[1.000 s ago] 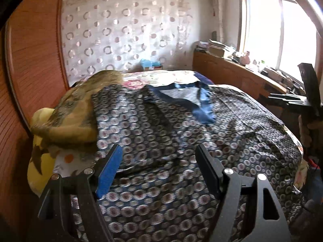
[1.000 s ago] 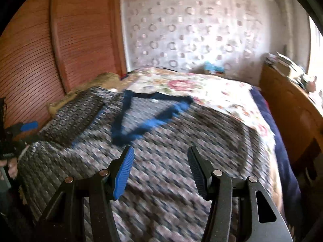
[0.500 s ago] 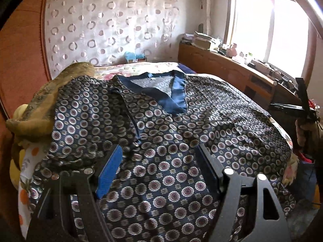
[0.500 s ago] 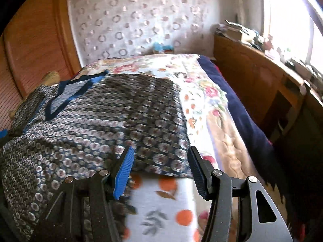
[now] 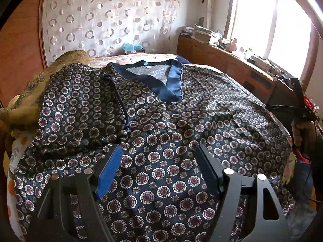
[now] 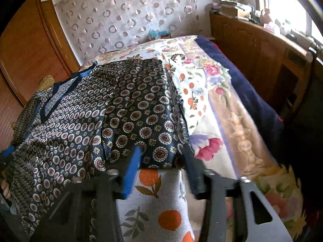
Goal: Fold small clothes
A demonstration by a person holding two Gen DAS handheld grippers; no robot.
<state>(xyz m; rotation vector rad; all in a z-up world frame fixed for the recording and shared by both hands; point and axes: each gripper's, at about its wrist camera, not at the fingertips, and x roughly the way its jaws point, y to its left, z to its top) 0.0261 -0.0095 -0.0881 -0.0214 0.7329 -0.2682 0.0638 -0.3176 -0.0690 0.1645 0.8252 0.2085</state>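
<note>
**Right jaws closing at the sleeve edge of the patterned shirt**

Currently the patterned shirt [image 5: 161, 141] is lying spread front-up across the bed [image 6: 232, 109], its dark blue V-neck collar [image 5: 169, 80] pointing toward the far curtain [image 5: 113, 20]. One sleeve is lying folded in over the chest on the side nearer the wooden wardrobe [image 5: 18, 50], where it is also resting against a yellowish-brown bundle of cloth [image 5: 40, 84].

The left gripper [image 5: 159, 167] is hovering low over the lower front of the shirt. Its jaws are standing wide apart, with the blue pad [image 5: 109, 171] and the dark finger both above the fabric and nothing pinched between them.

The right gripper [image 6: 161, 161] is sitting at the opposite side of the garment, where the other sleeve [image 6: 141, 109] is ending on an orange-print sheet [image 6: 157, 207]. Its jaws are closing at this moment, and the hem of that sleeve is lying just between the fingertips; motion blur is making it hard to tell whether the pads are already pressing on the cloth. In the left wrist view, that gripper is showing at the far right edge with a hand [image 5: 300, 133] wrapped around its handle.

Beyond the bed, a wooden cabinet [image 5: 222, 60] is running under the bright window [image 5: 272, 26], its top crowded with small items.
</note>
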